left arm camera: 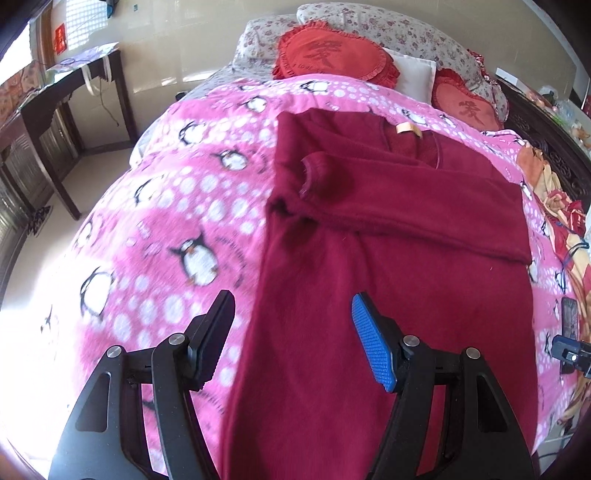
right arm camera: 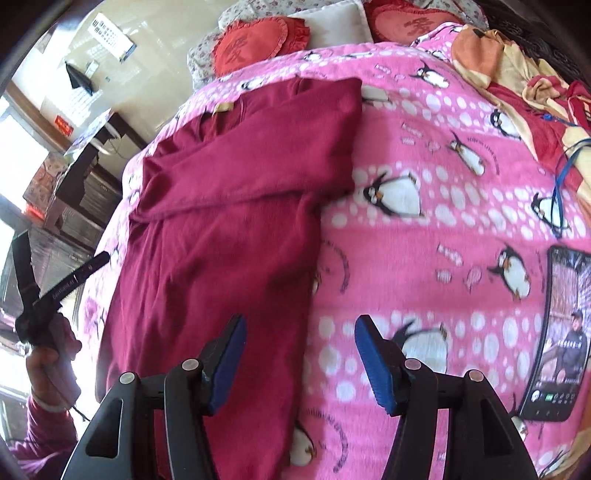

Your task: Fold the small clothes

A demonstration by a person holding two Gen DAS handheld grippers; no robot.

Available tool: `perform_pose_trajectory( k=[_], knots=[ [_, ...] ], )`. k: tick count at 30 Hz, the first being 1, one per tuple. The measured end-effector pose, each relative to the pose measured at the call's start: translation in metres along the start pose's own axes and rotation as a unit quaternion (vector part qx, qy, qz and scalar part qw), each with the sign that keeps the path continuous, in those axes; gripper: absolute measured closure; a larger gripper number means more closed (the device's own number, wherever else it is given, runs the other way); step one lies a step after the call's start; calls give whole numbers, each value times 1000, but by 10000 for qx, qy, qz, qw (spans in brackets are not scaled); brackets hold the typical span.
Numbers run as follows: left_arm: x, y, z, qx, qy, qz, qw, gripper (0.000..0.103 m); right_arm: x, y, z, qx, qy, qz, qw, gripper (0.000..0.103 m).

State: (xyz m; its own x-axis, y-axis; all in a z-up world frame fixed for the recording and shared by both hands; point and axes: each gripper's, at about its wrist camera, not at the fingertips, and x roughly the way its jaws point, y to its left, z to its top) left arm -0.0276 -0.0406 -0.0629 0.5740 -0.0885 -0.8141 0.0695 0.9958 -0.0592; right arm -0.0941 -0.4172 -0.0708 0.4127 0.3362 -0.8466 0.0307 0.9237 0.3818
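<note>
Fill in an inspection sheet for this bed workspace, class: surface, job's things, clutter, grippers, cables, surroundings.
Surface: pink fleece penguin-print blanket covering the bed.
Job's things: dark red fleece sweater lying flat, sleeves folded across the chest.
Clutter: black smartphone with lit screen; crumpled orange and red cloth.
Grippers: left gripper open over the sweater's left edge; right gripper open over its right edge.
Cables: blue cord beside the phone.
Surroundings: red heart-shaped cushions, floral pillows, dark wooden desk.

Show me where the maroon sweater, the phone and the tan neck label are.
maroon sweater [left arm camera: 388, 295]: left wrist view, on its body.
phone [right arm camera: 561, 332]: right wrist view, on its screen.
tan neck label [left arm camera: 408, 129]: left wrist view, on its middle.
</note>
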Motion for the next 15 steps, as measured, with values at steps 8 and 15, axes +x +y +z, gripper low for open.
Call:
perform_pose_trajectory(
  k=[8, 15],
  knots=[
    [2, 20, -32, -238, 228, 52, 9994, 37, 34, 4, -15, 140, -159, 298, 9993, 45],
    [2, 16, -46, -150, 317, 44, 9994, 37, 33, 10, -15, -159, -526, 39, 9985, 92]
  ],
)
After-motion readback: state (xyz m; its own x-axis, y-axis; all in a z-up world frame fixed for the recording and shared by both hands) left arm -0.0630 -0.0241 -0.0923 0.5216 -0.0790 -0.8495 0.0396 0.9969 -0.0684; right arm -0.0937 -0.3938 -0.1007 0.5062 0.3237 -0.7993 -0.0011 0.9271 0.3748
